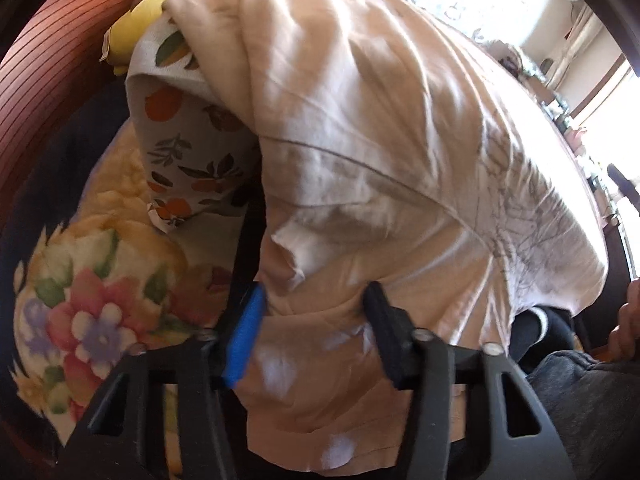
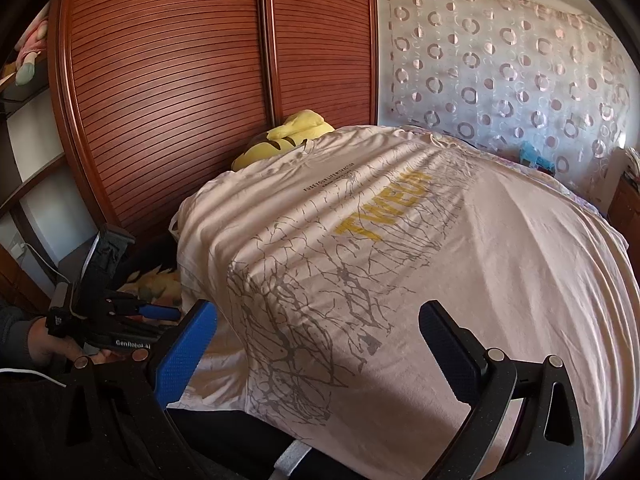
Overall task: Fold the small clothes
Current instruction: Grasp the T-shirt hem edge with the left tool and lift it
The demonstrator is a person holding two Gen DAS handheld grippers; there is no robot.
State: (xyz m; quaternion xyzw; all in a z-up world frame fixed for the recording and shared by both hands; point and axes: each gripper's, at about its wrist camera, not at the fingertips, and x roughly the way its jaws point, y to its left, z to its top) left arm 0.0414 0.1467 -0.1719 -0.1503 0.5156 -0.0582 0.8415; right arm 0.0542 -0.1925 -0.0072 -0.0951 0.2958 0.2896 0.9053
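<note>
A pale pink T-shirt (image 2: 400, 240) with grey crack print and yellow letters lies spread over the bed, its left side hanging over the edge. My right gripper (image 2: 316, 344) is open just above the shirt's near part, fingers apart, holding nothing. My left gripper (image 1: 316, 320) has the shirt's hanging side (image 1: 360, 140) bunched between its blue pad (image 1: 244, 340) and black finger (image 1: 384, 328); the jaws stand partly apart around the cloth. The left gripper also shows in the right wrist view (image 2: 160, 312), low beside the bed.
A floral blanket (image 1: 92, 304) and an orange-print cloth (image 1: 188, 152) lie under the shirt. A yellow plush toy (image 2: 292, 136) sits at the bed's far left. Brown slatted wardrobe doors (image 2: 180, 80) stand close on the left. A dotted curtain (image 2: 500, 72) hangs behind.
</note>
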